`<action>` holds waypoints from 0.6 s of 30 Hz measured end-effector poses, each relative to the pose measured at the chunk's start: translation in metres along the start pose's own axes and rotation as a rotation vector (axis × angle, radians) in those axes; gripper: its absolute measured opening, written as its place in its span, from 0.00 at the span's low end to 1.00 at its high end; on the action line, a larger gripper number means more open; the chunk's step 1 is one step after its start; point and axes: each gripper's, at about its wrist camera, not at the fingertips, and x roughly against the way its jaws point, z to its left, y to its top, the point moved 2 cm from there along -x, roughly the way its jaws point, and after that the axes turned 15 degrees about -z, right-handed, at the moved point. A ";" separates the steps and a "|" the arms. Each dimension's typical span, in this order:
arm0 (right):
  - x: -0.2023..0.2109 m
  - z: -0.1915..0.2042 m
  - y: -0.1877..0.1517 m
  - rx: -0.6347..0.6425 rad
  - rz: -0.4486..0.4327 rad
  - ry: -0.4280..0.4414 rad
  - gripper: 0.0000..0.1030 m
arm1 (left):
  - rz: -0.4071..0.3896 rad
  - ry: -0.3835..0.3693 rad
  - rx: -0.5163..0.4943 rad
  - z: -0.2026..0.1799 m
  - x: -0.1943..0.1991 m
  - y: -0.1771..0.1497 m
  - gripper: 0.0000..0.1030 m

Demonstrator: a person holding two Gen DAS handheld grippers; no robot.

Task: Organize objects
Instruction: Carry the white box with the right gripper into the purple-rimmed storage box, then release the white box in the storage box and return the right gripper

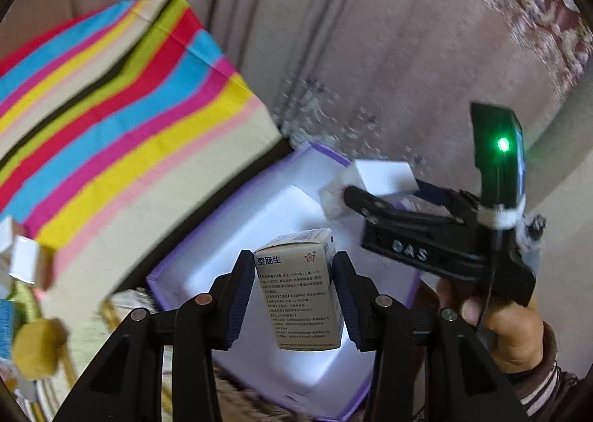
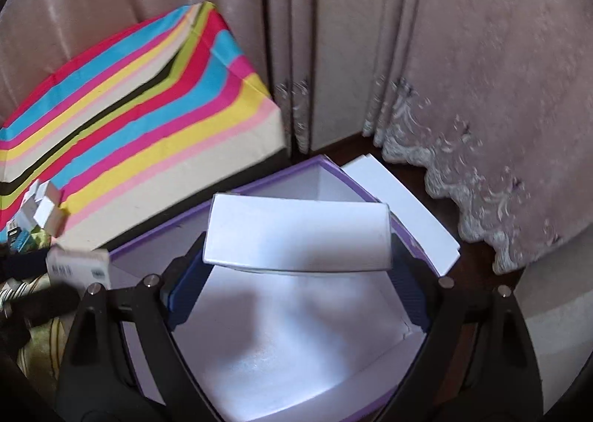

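Note:
My left gripper [image 1: 292,273] is shut on a small medicine box [image 1: 300,292] with printed Chinese text, held upright above an open purple-rimmed box [image 1: 163,285] with a white inside. To its right, a hand [image 1: 511,329] holds my right gripper [image 1: 381,188], which is shut on a plain white box [image 1: 385,177]. In the right wrist view that wide white box [image 2: 296,233] spans the blue pads [image 2: 185,292] of the right gripper [image 2: 296,248], over the purple-rimmed box [image 2: 296,348]. The medicine box [image 2: 79,264] shows at the left edge.
A surface under a bright striped cloth [image 1: 111,118] stands left of the purple-rimmed box, with small white boxes [image 1: 26,259] at its near corner. A white lid [image 2: 400,207] lies behind the purple-rimmed box. Pink curtains [image 2: 444,70] close the background.

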 end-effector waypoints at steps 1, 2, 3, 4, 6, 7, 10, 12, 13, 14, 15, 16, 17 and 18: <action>0.000 -0.003 -0.002 -0.011 0.003 -0.007 0.89 | 0.019 -0.020 -0.001 -0.004 -0.004 -0.004 0.44; 0.000 -0.006 -0.004 -0.017 0.007 -0.014 0.90 | 0.029 -0.033 0.001 -0.005 -0.005 -0.006 0.45; 0.000 -0.008 -0.007 -0.020 0.014 -0.020 0.90 | 0.044 -0.045 0.005 -0.007 -0.008 -0.010 0.45; 0.001 -0.010 -0.010 -0.022 0.021 -0.022 0.90 | 0.053 -0.050 0.008 -0.006 -0.010 -0.012 0.45; -0.001 -0.011 -0.013 -0.021 0.029 -0.017 0.90 | 0.069 -0.056 0.015 -0.003 -0.014 -0.013 0.49; -0.001 -0.012 -0.014 -0.021 0.030 -0.015 0.91 | 0.072 -0.055 0.020 -0.001 -0.015 -0.014 0.53; 0.001 -0.013 -0.014 -0.033 0.024 -0.013 0.91 | 0.064 -0.051 0.028 0.005 -0.012 -0.013 0.59; 0.003 -0.013 -0.014 -0.038 0.024 -0.012 0.92 | 0.055 -0.039 0.027 0.008 -0.007 -0.014 0.60; 0.003 -0.012 -0.013 -0.040 0.025 -0.009 0.92 | 0.049 -0.030 0.024 0.009 -0.005 -0.015 0.61; 0.005 -0.011 -0.012 -0.044 0.021 -0.003 0.92 | 0.041 -0.023 0.023 0.010 -0.001 -0.016 0.61; 0.007 -0.011 -0.011 -0.047 0.015 0.000 0.92 | 0.031 -0.012 0.024 0.012 0.002 -0.016 0.61; 0.008 -0.009 -0.010 -0.053 0.009 0.002 0.92 | 0.018 0.001 0.028 0.016 0.007 -0.017 0.61; 0.010 -0.008 -0.009 -0.057 0.004 0.006 0.92 | 0.004 0.018 0.034 0.020 0.013 -0.017 0.61; 0.011 -0.006 -0.007 -0.062 0.000 0.013 0.92 | -0.010 0.036 0.039 0.024 0.017 -0.016 0.61</action>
